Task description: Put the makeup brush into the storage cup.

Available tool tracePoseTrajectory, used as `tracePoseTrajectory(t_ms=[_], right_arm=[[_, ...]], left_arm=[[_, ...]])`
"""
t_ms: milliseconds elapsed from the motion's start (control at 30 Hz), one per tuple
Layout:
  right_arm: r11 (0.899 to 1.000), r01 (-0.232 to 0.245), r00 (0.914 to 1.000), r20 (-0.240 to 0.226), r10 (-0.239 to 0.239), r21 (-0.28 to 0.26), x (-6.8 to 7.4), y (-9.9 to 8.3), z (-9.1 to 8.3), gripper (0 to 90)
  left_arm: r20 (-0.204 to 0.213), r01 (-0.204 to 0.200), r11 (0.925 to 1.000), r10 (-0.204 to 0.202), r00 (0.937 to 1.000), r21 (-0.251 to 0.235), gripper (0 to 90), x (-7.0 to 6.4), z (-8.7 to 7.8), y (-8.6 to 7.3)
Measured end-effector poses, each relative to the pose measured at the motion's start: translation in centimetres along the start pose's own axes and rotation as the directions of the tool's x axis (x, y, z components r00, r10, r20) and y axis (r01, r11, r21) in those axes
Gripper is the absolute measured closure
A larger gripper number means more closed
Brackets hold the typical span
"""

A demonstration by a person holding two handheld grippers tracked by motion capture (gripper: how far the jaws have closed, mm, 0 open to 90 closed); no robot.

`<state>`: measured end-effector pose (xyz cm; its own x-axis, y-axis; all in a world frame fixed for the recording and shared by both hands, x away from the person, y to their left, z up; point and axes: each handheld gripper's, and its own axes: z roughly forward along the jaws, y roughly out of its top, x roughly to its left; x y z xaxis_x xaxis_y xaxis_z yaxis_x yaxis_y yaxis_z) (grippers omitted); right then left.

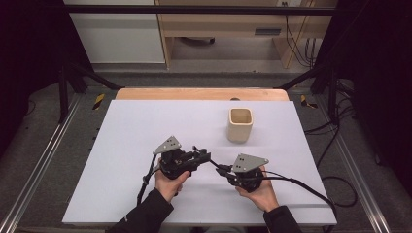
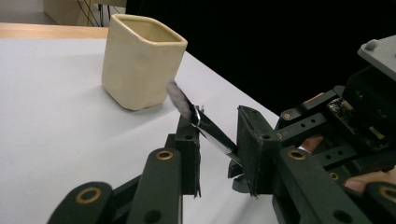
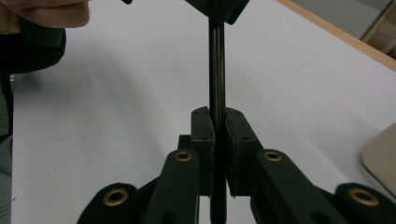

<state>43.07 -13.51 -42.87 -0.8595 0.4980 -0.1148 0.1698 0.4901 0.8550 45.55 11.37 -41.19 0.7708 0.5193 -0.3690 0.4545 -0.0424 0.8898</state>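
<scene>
Both tongs met near the middle of the white table sheet [image 1: 126,145], on the person's side of the cream square ceramic cup [image 1: 240,124]. From the high view, the left gripper [image 1: 206,156] and the right gripper [image 1: 219,168] pointed toward each other, tips almost touching, each carrying a grey three-cornered plate and a trailing black cable; what lay between them was too small to make out there.

Closer in, the right gripper view showed its gripper [image 3: 219,140] clamped tight on a thin dark rod-like handle [image 3: 217,70], which rose straight up between the matte black pads and ran into the other gripper's jaws at the top edge. Beside that, a hand [image 3: 46,14] showed at the upper left, and a cream corner of the cup [image 3: 380,156] at the right edge.

Only the left gripper view revealed the object's shape: a slim brush [image 2: 201,123] with a glossy dark handle, a shiny metal collar and a flat tuft of greyish bristles pointing up toward the cup [image 2: 140,60]. The left gripper [image 2: 217,140] had its jaws standing apart, the brush passing between them and resting against the left pad, with the right gripper's body [image 2: 355,121] just behind. The cup looked smooth and thick-walled, with rounded corners, and stood upright and well apart from the brush.
</scene>
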Motion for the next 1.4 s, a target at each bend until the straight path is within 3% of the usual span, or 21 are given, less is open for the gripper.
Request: tracePoseTrajectory(t_ms=[667, 933, 1033, 1267, 1400], right_arm=[[1.0, 0.005, 1.0, -0.006, -0.005, 0.022, 0.2, -0.3, 0.6, 82.3], [1.0, -0.004, 1.0, -0.003, 0.004, 0.021, 0.2, -0.3, 0.7, 80.5], [1.0, -0.017, 0.9998, 0.008, 0.017, 0.01, 0.2, -0.2, 0.7, 69.6], [0.999, -0.047, 0.9976, 0.05, 0.048, -0.02, 0.1, 0.3, 0.4, 41.5], [0.999, -0.045, 0.9967, 0.067, 0.047, -0.021, 0.1, 0.9, 0.2, 37.6]], left_arm=[[0.044, -0.007, 0.9999, 0.008, 0.999, -0.012, 82.7, -1.2, -0.1, 0.0], [0.042, -0.023, 0.9996, 0.024, 0.9988, -0.013, 83.6, -1.7, -0.2, 0.0], [0.015, -0.046, 0.9989, 0.046, 0.9988, -0.01, 83.6, -1.8, -0.2, 0.1], [-0.037, -0.053, 0.9985, 0.053, 0.9979, 0.014, 83.6, -1.6, -0.4, 0.4], [-0.052, -0.049, 0.9986, 0.05, 0.9974, 0.022, 83.7, -1.4, -0.3, 0.4]])
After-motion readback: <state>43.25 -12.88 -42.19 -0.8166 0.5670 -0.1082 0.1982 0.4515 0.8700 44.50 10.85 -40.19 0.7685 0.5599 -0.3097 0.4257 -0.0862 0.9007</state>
